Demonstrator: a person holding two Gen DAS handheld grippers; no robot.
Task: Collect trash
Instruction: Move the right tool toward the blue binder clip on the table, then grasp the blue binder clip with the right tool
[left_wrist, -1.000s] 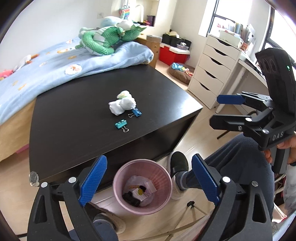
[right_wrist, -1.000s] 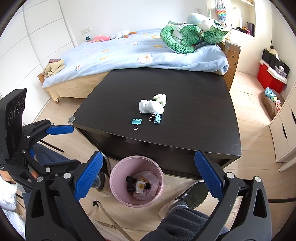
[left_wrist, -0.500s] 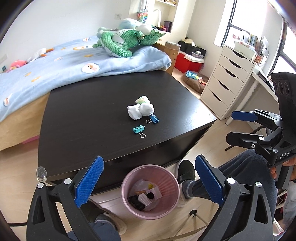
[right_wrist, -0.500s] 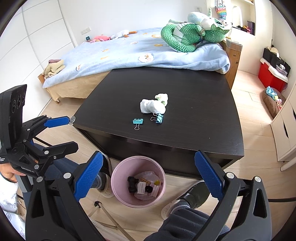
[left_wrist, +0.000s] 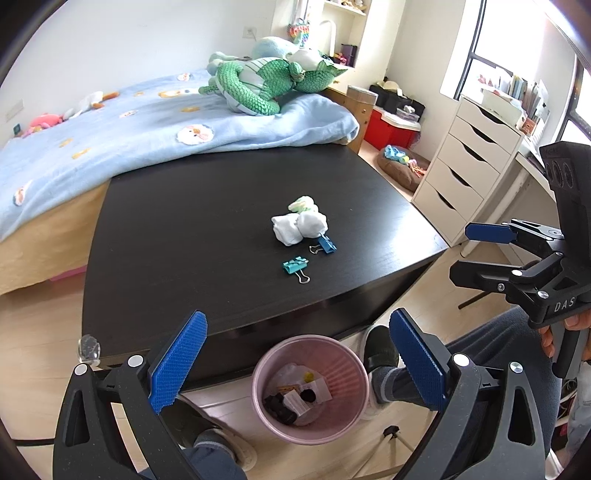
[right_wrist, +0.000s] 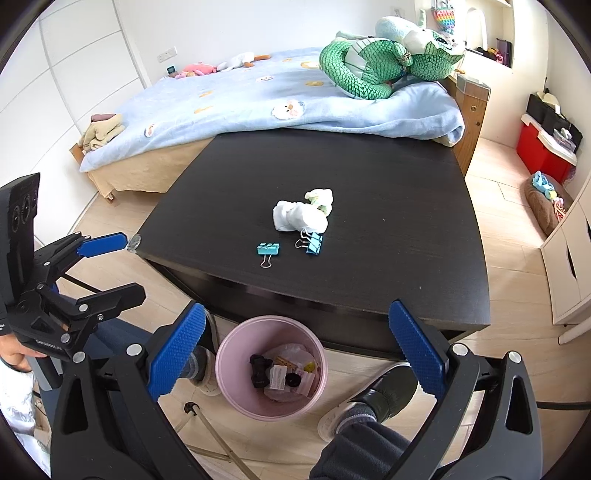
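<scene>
Black counter (left_wrist: 184, 229) standing beside bed (left_wrist: 92, 133), carrying all loose items. Pink bin (left_wrist: 309, 387) sitting on floor against counter's near edge, holding scraps, lying low between both pairs of jaws. Left gripper (left_wrist: 295, 369) and right gripper (right_wrist: 295, 354) hovering above bin, jaws spread wide, gripping nothing. White tissue wad (left_wrist: 299, 227) lying mid-counter, well beyond jaws. Blue clip (left_wrist: 327, 244) touching wad; teal clip (left_wrist: 295, 266) lying just beside, nearer jaws.

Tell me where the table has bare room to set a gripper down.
The table is bare on its left half toward the bed and along the right edge. It is crowded only mid-front, where the tissue wad touches the blue clip, with the teal clip beside them.
</scene>
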